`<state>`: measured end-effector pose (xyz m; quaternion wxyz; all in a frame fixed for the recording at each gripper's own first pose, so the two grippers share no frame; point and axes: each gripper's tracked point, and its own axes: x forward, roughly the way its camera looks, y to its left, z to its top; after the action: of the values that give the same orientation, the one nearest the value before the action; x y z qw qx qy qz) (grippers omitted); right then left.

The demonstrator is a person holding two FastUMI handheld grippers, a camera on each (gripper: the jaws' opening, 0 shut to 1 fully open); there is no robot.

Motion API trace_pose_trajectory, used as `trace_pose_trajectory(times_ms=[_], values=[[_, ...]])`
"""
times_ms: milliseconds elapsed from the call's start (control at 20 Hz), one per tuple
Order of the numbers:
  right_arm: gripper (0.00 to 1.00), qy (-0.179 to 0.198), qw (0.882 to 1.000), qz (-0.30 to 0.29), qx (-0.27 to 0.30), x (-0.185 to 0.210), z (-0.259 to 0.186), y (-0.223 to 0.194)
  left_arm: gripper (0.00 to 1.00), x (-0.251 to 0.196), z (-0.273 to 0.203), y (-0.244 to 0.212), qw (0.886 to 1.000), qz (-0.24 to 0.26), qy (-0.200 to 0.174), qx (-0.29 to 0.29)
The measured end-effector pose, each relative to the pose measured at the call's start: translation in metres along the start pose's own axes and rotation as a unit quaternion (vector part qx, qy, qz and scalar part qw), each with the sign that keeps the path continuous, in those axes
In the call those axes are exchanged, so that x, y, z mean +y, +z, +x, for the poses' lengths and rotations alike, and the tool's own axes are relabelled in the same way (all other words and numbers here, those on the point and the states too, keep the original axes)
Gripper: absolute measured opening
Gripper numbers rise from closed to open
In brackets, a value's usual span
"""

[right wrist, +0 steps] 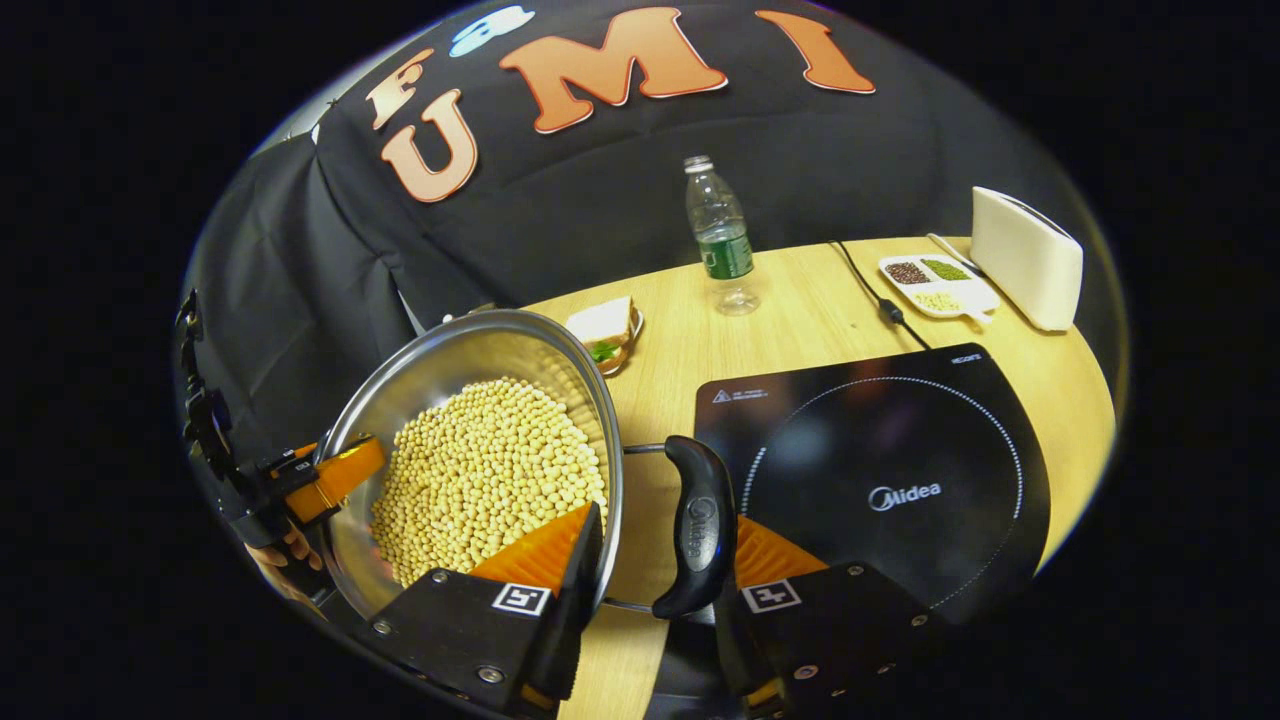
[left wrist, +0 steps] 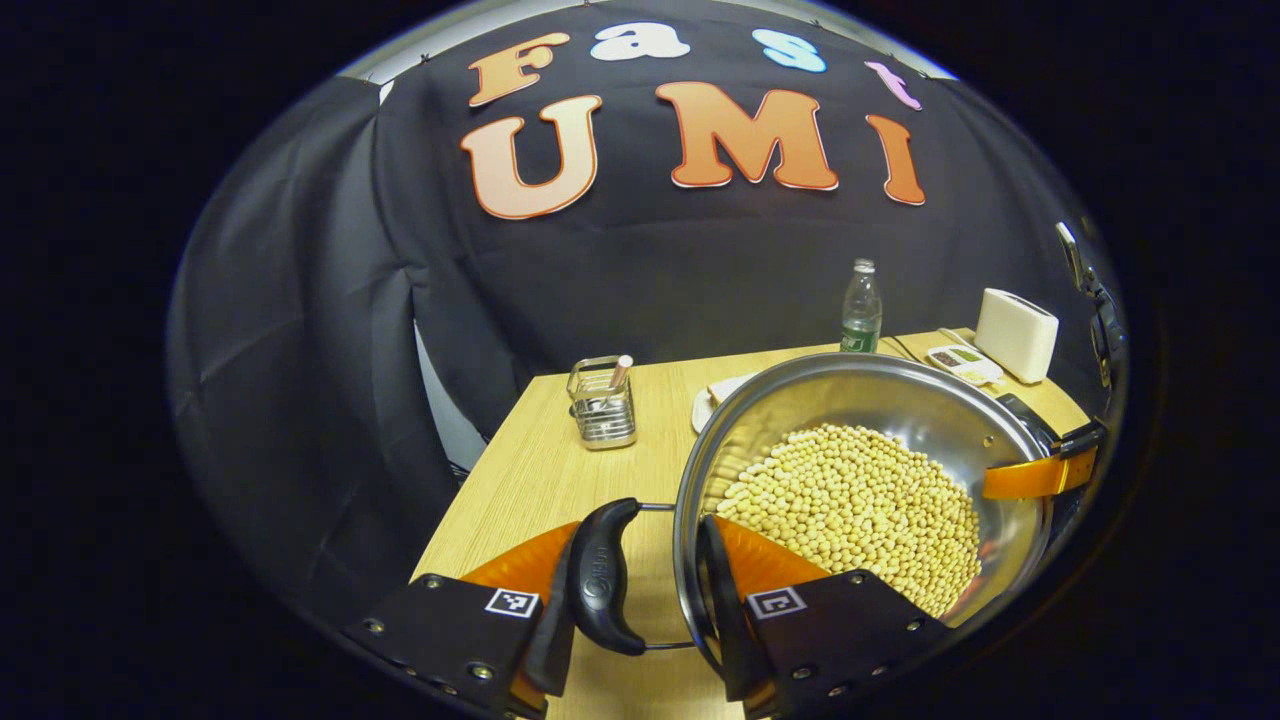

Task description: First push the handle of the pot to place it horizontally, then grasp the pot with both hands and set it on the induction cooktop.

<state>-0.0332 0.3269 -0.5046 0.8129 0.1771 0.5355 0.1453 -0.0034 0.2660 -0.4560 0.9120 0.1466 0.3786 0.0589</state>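
Observation:
A steel pot (left wrist: 900,395) holding soybeans (left wrist: 860,510) is gripped at both sides. In the left gripper view, my left gripper (left wrist: 640,540) clamps one black handle (left wrist: 603,580) and the rim, with one finger outside the handle and the other inside the wall. In the right gripper view, my right gripper (right wrist: 660,540) clamps the opposite handle (right wrist: 698,528) and rim the same way. The pot (right wrist: 470,345) is just left of the black induction cooktop (right wrist: 890,470). Each gripper also appears across the pot on the far rim: the right gripper (left wrist: 1040,475) and the left gripper (right wrist: 320,480).
On the wooden table (right wrist: 800,320) stand a water bottle (right wrist: 722,240), a white box-shaped appliance (right wrist: 1025,258), a divided dish of beans (right wrist: 935,283), a sandwich on a plate (right wrist: 605,330) and a wire caddy (left wrist: 602,405). The cooktop's cord (right wrist: 870,285) runs toward the back.

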Motion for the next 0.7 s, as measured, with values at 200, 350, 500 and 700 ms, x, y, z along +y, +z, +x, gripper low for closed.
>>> trace_pose_trajectory(times_ms=[200,350,500,700], values=[[0.55,-0.001,1.000,0.006,-0.013,-0.014,-0.012,0.010,0.60,0.000,0.000,0.002,1.000,0.004,-0.006,-0.010],[0.55,0.000,1.000,0.011,-0.023,-0.028,-0.021,0.018,0.60,0.000,-0.001,0.004,1.000,0.011,-0.009,-0.018],[0.55,-0.001,0.999,0.014,-0.032,-0.040,-0.028,0.028,0.60,0.001,-0.003,0.008,0.999,0.015,-0.014,-0.030],[0.55,-0.008,0.999,0.017,-0.048,-0.062,-0.042,0.040,0.60,0.000,-0.001,0.005,0.999,0.019,-0.026,-0.040]])
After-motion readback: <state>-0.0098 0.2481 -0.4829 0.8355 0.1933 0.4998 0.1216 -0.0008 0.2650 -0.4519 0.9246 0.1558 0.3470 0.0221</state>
